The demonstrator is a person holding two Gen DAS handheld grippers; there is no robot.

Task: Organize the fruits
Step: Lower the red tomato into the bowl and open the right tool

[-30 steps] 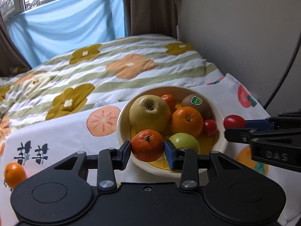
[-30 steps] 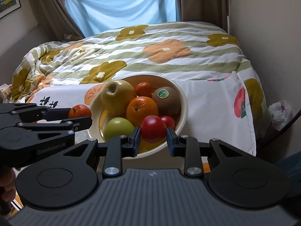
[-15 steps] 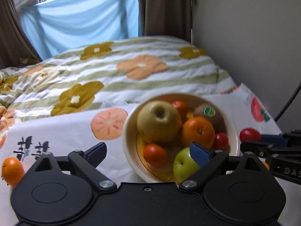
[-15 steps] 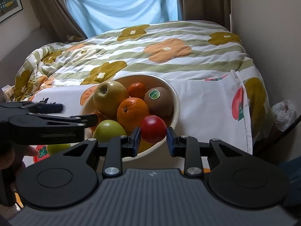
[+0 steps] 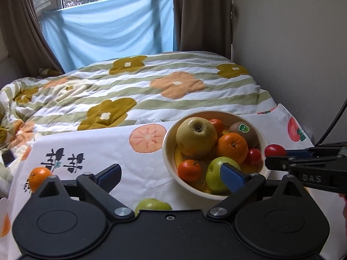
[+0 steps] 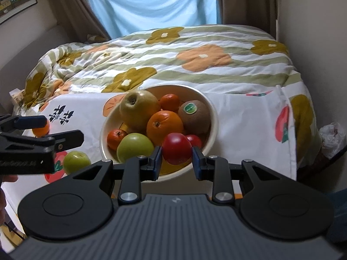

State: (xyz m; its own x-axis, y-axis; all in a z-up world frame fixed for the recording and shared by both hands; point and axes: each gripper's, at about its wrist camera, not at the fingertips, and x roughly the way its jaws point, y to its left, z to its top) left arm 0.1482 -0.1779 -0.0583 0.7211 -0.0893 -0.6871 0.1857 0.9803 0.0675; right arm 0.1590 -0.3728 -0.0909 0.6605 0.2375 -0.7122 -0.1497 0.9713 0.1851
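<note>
A cream bowl (image 5: 168, 151) (image 6: 213, 117) on the white printed cloth holds a big yellow apple (image 5: 196, 137), an orange (image 5: 233, 147), a kiwi (image 5: 244, 131), a green apple (image 5: 215, 173), a small mandarin (image 5: 189, 170) and a small tomato (image 5: 253, 156). My left gripper (image 5: 171, 176) is open and empty, left of the bowl. My right gripper (image 6: 176, 160) is shut on a red tomato (image 6: 176, 148) (image 5: 275, 151) at the bowl's near right rim. A loose mandarin (image 5: 38, 177) and a loose green apple (image 5: 153, 204) (image 6: 76, 161) lie on the cloth.
A flowered striped duvet (image 5: 130, 86) covers the bed behind the cloth. A wall (image 5: 292, 54) stands close on the right. A blue sheet (image 5: 108, 32) and brown curtains hang at the window.
My left gripper opened, dropped the small mandarin into the bowl and pulled back left. My right gripper, still holding the tomato, stays at the bowl's right rim.
</note>
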